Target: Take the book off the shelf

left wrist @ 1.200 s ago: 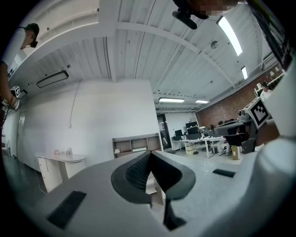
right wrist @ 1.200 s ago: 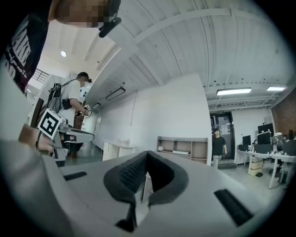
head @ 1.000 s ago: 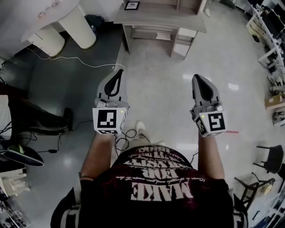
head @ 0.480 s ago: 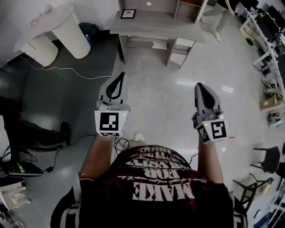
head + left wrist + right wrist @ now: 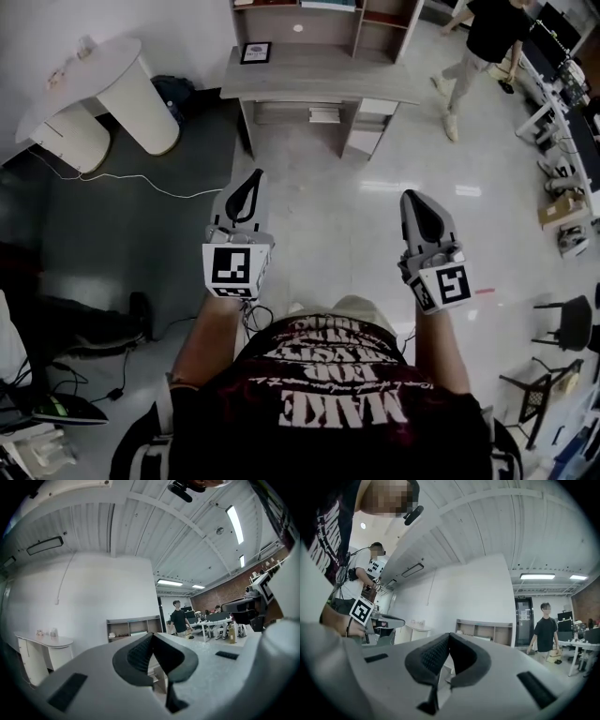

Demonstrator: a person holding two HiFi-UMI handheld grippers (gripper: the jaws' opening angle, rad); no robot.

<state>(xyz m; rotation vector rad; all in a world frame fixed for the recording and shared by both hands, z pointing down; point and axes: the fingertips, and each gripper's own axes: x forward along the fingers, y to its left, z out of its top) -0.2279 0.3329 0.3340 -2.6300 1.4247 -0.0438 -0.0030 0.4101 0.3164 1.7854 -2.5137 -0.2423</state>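
Person stands facing a pale wooden shelf (image 5: 359, 17) across the floor.
Grey left gripper (image 5: 249, 180) and grey right gripper (image 5: 413, 201) are both closed and empty.

We stand in an open-plan office: a pale wooden desk (image 5: 319, 86) with shelves, rows of white workstations (image 5: 548, 117), long ceiling strip lights (image 5: 233, 523).

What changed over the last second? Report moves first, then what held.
The desk and its shelf slid down the head view, nearer the left gripper and right gripper. A bystander entered at upper right. Nothing was grasped or released. Both grippers stayed shut and empty.
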